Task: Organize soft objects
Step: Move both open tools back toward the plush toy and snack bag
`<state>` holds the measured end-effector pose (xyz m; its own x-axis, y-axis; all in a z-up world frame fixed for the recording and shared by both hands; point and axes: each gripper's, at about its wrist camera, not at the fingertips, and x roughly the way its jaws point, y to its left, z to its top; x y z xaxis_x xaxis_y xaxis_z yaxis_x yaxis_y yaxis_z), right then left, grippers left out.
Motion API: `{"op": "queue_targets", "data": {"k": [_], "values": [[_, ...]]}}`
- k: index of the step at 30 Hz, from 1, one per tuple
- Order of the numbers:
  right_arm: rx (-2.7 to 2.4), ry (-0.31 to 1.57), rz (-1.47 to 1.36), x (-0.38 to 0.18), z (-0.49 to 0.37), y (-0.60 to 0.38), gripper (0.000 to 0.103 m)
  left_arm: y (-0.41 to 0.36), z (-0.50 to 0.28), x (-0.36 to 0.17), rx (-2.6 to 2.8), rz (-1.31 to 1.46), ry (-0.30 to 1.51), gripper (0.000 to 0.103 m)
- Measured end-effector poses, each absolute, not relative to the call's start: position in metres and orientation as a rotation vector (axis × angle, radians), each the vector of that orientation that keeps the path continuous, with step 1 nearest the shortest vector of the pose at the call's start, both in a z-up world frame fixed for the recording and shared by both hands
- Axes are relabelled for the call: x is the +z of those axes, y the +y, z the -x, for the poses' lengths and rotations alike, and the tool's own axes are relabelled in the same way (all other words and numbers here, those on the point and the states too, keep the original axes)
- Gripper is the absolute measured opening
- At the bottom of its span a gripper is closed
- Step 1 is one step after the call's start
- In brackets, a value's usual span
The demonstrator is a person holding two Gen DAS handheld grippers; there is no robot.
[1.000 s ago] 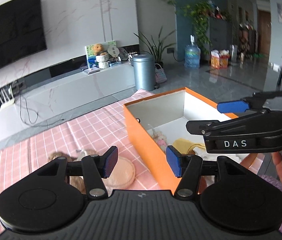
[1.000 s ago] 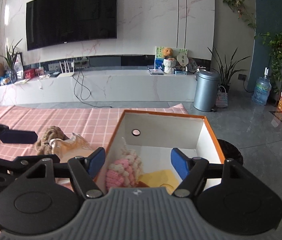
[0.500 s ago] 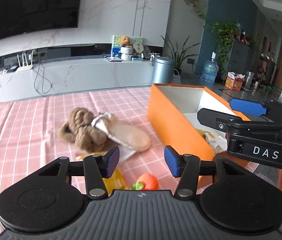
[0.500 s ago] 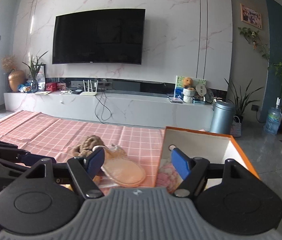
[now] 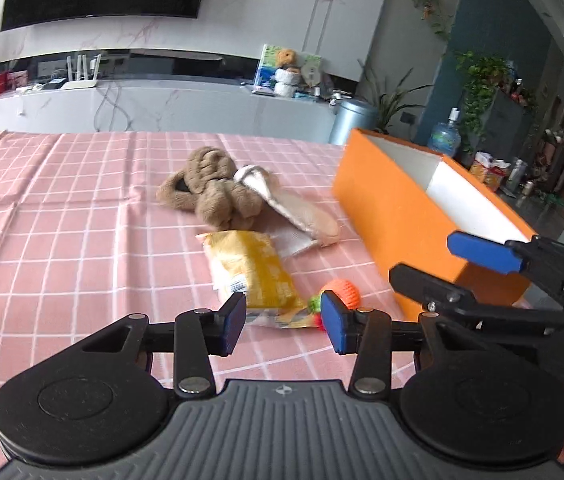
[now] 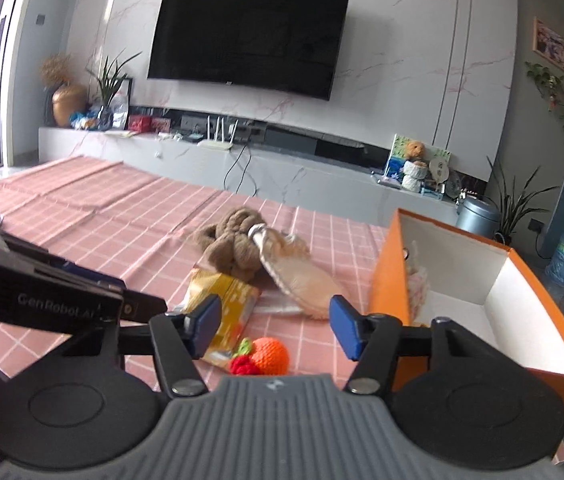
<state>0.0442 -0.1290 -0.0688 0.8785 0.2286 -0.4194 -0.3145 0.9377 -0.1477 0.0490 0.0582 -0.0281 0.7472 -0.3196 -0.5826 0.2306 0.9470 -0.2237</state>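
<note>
Your left gripper [image 5: 284,322] and right gripper [image 6: 274,328] both gape empty; the yellow packet [image 5: 251,270] lies at 12 o'clock, the box [image 5: 410,216] at 2.

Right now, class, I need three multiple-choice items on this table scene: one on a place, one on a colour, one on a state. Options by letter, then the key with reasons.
1. Where does the yellow snack packet lie?
A. Inside the box
B. On the pink checked tablecloth, nearer the cameras than the brown knitted toy
C. On the TV bench

2. What colour is the outside of the open box?
A. Orange
B. Green
C. Black

3. In what state is the left gripper?
A. Shut on the slipper
B. Shut on the crocheted orange
C. Open, holding nothing

Key:
1 B: the packet rests on the cloth, in front of the toy.
2 A: the box's outer walls are orange, its inside white.
3 C: its blue pads stand apart with nothing between them; the crocheted orange lies on the cloth beyond.
</note>
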Motion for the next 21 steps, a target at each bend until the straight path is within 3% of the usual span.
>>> {"op": "queue_targets", "data": {"k": [5,11,16,21], "values": [[0.28,0.484,0.208,-0.081,-0.064,-0.12,0.053,0.067,-0.053,-0.037,-0.268,0.16,0.687,0.05],[0.276,0.54,0.261,-0.092,-0.102,-0.108,0.052,0.073,-0.08,-0.04,-0.256,0.248,0.713,0.065],[0.24,0.584,0.292,-0.102,-0.139,-0.096,0.046,0.072,-0.111,-0.048,-0.241,0.3,0.772,0.066],[0.227,0.602,0.319,-0.11,-0.173,-0.089,0.047,0.071,-0.136,-0.062,-0.222,0.337,0.825,0.066]]}}
